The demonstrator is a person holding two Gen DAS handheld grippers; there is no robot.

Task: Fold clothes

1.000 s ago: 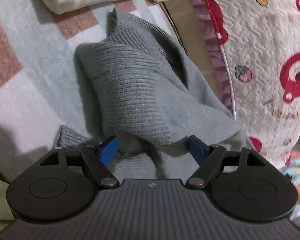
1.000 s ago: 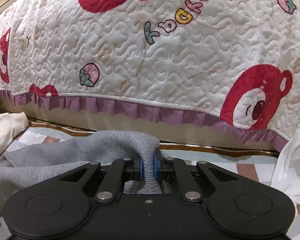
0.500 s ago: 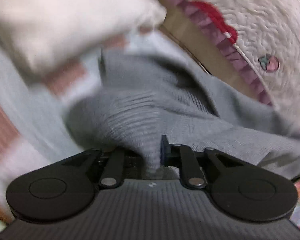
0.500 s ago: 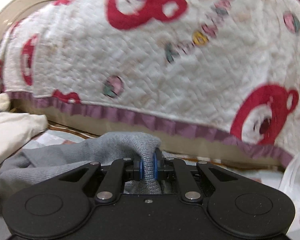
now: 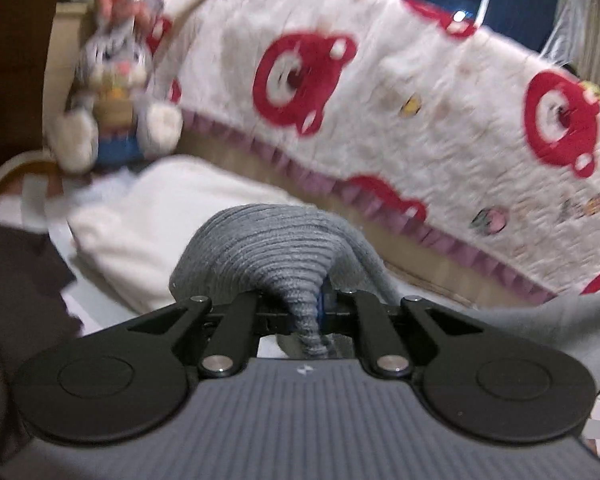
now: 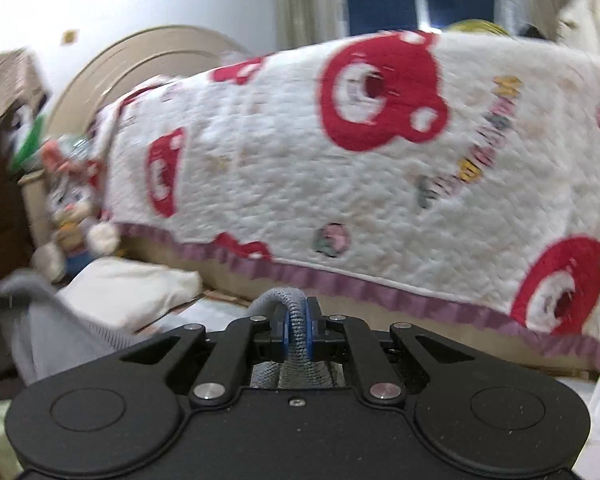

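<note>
Both grippers clamped on the grey knit sweater (image 5: 272, 248): left gripper (image 5: 306, 304) pinches a ribbed bunch, right gripper (image 6: 296, 330) a rolled edge, rest sagging between and below them. Soft, light, stretchy, so I'd grip hems or shoulders, not mid-panel. No containers in view, only a folded cream garment (image 5: 148, 216) ahead-left.

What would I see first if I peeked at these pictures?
First, the big white quilted bedspread with red bear faces, filling the background. Next, the grey ribbed knit sweater, front and centre, pinched in both the left gripper and right gripper. A grey plush bunny sits far left.
</note>
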